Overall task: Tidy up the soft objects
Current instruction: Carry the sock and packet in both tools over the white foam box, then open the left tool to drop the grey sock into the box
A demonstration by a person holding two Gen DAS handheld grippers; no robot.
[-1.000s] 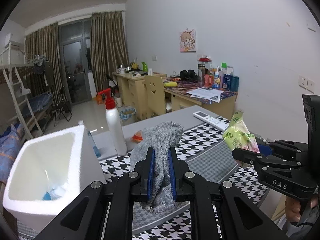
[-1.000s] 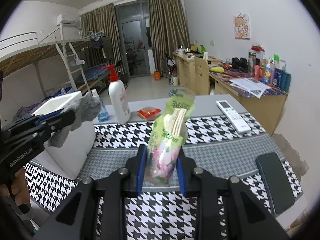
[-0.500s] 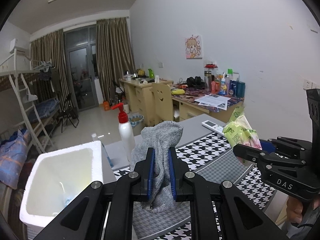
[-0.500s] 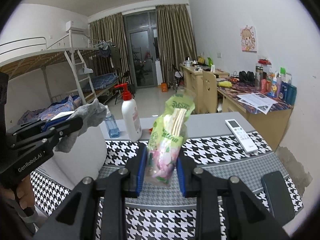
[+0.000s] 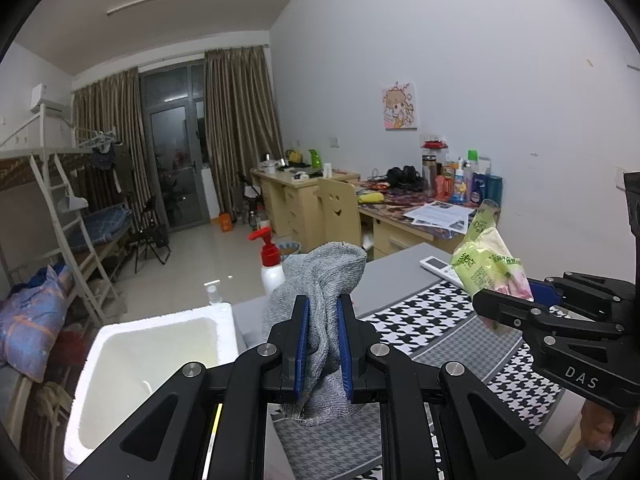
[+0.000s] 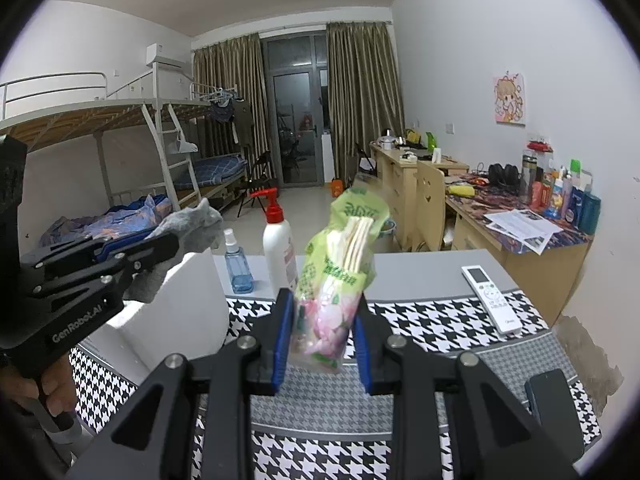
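Note:
My left gripper [image 5: 322, 322] is shut on a grey sock [image 5: 320, 276], held in the air above the table, just right of the white foam box [image 5: 132, 364]. My right gripper [image 6: 322, 322] is shut on a green and pink tissue pack [image 6: 340, 260], held upright above the houndstooth tablecloth [image 6: 420, 320]. The tissue pack also shows at the right of the left wrist view [image 5: 486, 268]. The sock and left gripper show at the left of the right wrist view [image 6: 192, 222], above the foam box [image 6: 180, 312].
A white pump bottle with a red top [image 6: 278, 252] and a small blue spray bottle [image 6: 236, 264] stand at the table's far edge. A white remote [image 6: 492, 300] and a black phone [image 6: 554, 408] lie at the right. Desks, chair and bunk bed stand behind.
Both grippers have risen with their loads. The table and the foam box sit lower in both views, and more of the room shows.

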